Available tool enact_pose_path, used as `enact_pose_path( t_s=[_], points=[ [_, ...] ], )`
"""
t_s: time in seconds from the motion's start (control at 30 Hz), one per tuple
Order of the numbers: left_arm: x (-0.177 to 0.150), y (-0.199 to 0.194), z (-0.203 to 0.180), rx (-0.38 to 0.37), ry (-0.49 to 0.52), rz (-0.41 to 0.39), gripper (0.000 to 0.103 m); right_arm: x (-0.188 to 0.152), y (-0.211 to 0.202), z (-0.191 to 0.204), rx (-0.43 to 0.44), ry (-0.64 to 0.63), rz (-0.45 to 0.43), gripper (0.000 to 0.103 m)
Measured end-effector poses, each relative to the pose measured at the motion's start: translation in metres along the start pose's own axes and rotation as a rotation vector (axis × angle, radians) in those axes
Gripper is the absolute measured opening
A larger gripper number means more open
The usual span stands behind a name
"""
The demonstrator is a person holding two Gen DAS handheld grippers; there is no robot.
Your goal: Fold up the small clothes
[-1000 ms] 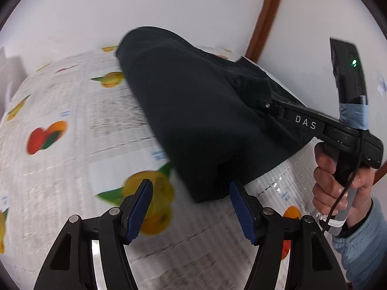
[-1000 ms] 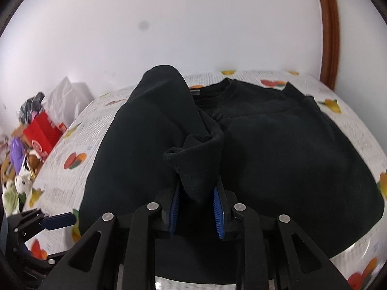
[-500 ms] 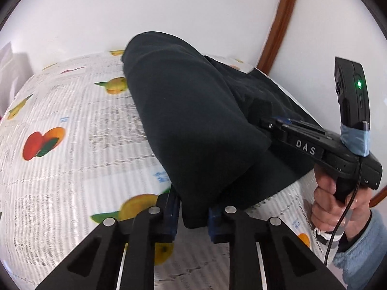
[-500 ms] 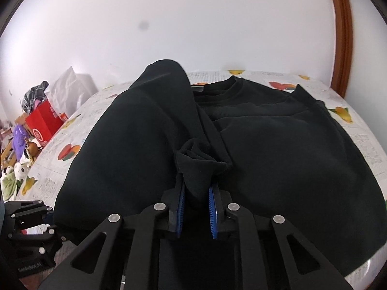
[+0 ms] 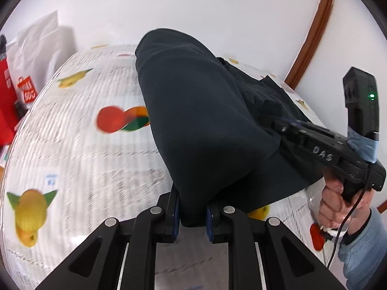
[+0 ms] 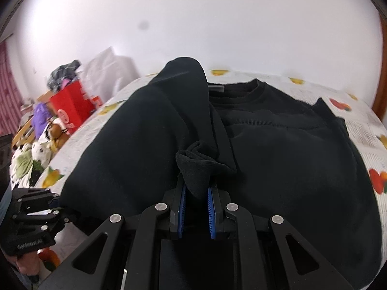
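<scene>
Both sets of fingers pinch dark cloth. The left gripper [image 5: 192, 213] clamps the sweater [image 6: 278, 149] at its side hem, the right gripper [image 6: 196, 211] its cuff, likely to carry that side over the body spread on the table [image 5: 79, 149].

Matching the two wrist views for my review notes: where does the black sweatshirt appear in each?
Left wrist view: black sweatshirt fills the centre, its near edge pinched in the left gripper.
Right wrist view: it spans the middle and right, its cuff in the right gripper.
Shared landmark: the red bag, left of the fruit-print cloth.
</scene>
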State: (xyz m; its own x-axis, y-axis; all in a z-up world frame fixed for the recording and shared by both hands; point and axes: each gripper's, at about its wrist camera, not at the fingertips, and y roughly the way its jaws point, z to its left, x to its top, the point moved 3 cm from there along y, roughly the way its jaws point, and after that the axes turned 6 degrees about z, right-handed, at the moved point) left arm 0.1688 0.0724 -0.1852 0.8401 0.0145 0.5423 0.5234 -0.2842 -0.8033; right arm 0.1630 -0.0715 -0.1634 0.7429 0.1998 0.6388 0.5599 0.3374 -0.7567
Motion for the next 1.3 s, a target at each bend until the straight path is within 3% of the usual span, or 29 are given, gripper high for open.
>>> enact_pose_path(
  t_s=[0.17, 0.3, 0.4, 0.6, 0.73, 0.83, 0.87, 0.9, 0.97, 1.03, 1.17, 1.23, 1.3],
  points=[
    [-0.005, -0.005, 0.004, -0.020, -0.007, 0.002, 0.020, 0.004, -0.012, 0.010, 0.010, -0.010, 0.005, 0.021],
    [-0.004, 0.000, -0.001, -0.008, -0.012, 0.003, 0.027, 0.008, -0.014, 0.003, 0.005, 0.034, 0.011, 0.043],
    [-0.008, 0.004, -0.010, -0.005, -0.009, 0.008, 0.036, 0.011, -0.011, -0.001, -0.004, 0.071, 0.011, 0.053],
    [0.003, 0.025, -0.025, -0.001, 0.009, 0.016, 0.053, 0.014, 0.011, -0.002, 0.023, 0.129, 0.053, 0.056],
    [0.015, 0.041, -0.037, 0.038, 0.014, 0.020, 0.055, 0.017, 0.021, -0.006, 0.044, 0.196, 0.051, 0.056],
    [0.016, 0.047, -0.044, 0.080, 0.044, 0.008, 0.055, 0.020, 0.026, -0.006, 0.051, 0.212, 0.037, 0.042],
    [0.016, 0.050, -0.047, 0.095, 0.060, 0.005, 0.056, 0.021, 0.025, -0.004, 0.045, 0.195, 0.027, 0.034],
    [0.017, 0.052, -0.049, 0.103, 0.067, 0.006, 0.056, 0.022, 0.023, -0.002, 0.039, 0.175, 0.019, 0.019],
    [0.019, 0.052, -0.046, 0.102, 0.064, 0.009, 0.057, 0.025, 0.008, 0.002, 0.020, 0.117, -0.031, 0.014],
    [0.020, 0.053, -0.046, 0.101, 0.066, 0.008, 0.058, 0.028, -0.021, -0.002, 0.000, 0.091, -0.141, 0.013],
    [0.019, 0.052, -0.046, 0.101, 0.074, 0.006, 0.059, 0.018, -0.092, -0.036, -0.031, 0.153, -0.332, 0.012],
    [0.019, 0.054, -0.047, 0.100, 0.075, 0.006, 0.061, 0.006, -0.103, -0.054, -0.039, 0.196, -0.339, 0.013],
    [0.020, 0.055, -0.049, 0.106, 0.080, 0.008, 0.062, -0.011, -0.100, -0.071, -0.049, 0.233, -0.283, 0.013]
  ],
)
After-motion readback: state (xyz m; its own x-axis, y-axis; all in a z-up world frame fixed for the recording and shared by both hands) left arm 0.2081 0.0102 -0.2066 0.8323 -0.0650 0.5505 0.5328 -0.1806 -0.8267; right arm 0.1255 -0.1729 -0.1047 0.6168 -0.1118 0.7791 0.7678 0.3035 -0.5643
